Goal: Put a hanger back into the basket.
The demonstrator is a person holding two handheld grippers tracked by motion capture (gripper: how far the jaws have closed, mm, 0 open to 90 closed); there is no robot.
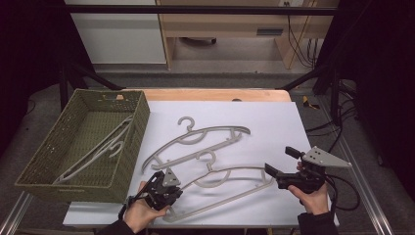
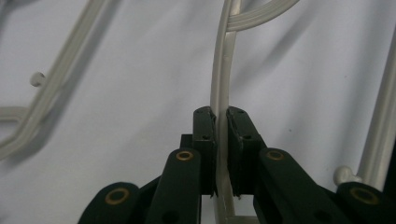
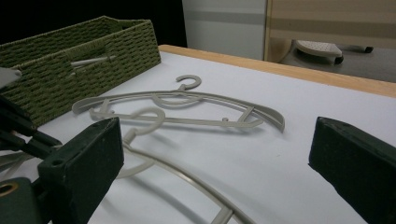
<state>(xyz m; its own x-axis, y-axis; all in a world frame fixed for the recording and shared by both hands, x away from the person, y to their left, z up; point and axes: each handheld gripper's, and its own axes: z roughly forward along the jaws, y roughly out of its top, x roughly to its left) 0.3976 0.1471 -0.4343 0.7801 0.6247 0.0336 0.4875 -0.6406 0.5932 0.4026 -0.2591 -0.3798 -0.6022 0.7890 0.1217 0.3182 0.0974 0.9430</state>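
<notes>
The left gripper [image 1: 157,188] had its jaws clenched on the left arm of the near hanger [image 1: 230,182], which lay on the white bench [image 1: 274,122] near its front edge. The right gripper [image 1: 280,164] hovered with jaws released beside that hanger's right end, while a second hanger [image 1: 195,139] lay just beyond, next to the green woven basket [image 1: 49,171].

A: Between basket [image 1: 129,147] and far hanger [image 1: 195,139]?
B: Narrow strip of white sheet [image 1: 274,122], passable.
A: Right half?
B: Open beyond near hanger [image 1: 230,182]; basket wall blocking left.
</notes>
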